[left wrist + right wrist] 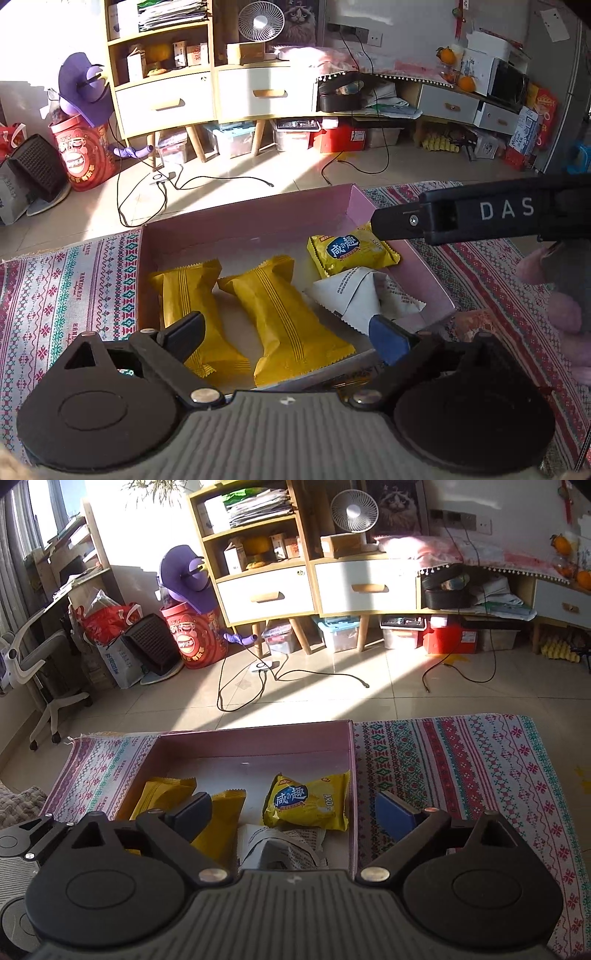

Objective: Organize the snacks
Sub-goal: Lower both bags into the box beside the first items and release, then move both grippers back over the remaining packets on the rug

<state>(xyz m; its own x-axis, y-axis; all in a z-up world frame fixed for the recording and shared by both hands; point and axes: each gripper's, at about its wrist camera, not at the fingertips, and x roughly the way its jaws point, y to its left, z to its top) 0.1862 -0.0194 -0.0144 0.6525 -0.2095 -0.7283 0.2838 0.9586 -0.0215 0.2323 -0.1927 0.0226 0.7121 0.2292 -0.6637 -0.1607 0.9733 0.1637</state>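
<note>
A shallow pink box (255, 206) (255, 738) lies on a patterned cloth. In it lie two long orange-yellow snack packs (188, 295) (288, 317), a yellow biscuit pack with a blue label (351, 251) (306, 805) and a white printed packet (362, 295) (280, 845). My left gripper (291, 332) is open and empty over the box's near edge, above the long packs. My right gripper (295, 812) is open and empty, its jaws astride the box's right wall, above the white packet. Its body shows in the left wrist view (480, 218).
The patterned cloth (461, 775) (66, 280) covers the table on both sides of the box. A pink plush thing (569, 314) lies at the right edge. Behind are a tiled floor with cables (258, 686), a shelf unit (266, 554) and a red drum (195, 638).
</note>
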